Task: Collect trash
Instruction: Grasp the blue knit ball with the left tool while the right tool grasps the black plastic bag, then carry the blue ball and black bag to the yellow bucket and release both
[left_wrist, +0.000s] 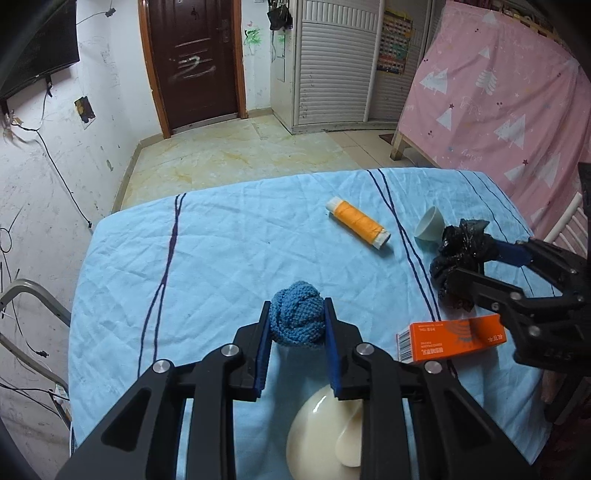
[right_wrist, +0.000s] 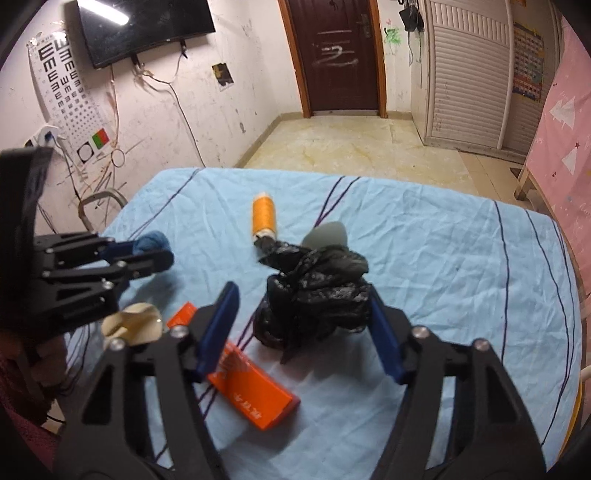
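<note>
Your left gripper (left_wrist: 295, 321) is clamped on a blue knitted ball (left_wrist: 295, 319), both blue pads pressed against its sides, just above the light blue striped tablecloth (left_wrist: 221, 258). Directly beneath that gripper sits a cream bowl (left_wrist: 325, 432). Just right of it lies an orange box (left_wrist: 450, 341), flat on the cloth.

Your right gripper (right_wrist: 303, 325) straddles a crumpled black plastic bag (right_wrist: 314, 299); its right pad touches the bag, while its left pad stands clear of it, so the jaws are apart and not gripping. The bag rests on the cloth, beside the orange box.

Just beyond the bag, a small white cup (left_wrist: 430, 223) lies tipped on its side, touching the bag. Farther out and near the cup lies an orange thread spool (left_wrist: 358, 223), on its side. Beyond the table edge, a brown door (left_wrist: 192, 62) closes the far wall.
</note>
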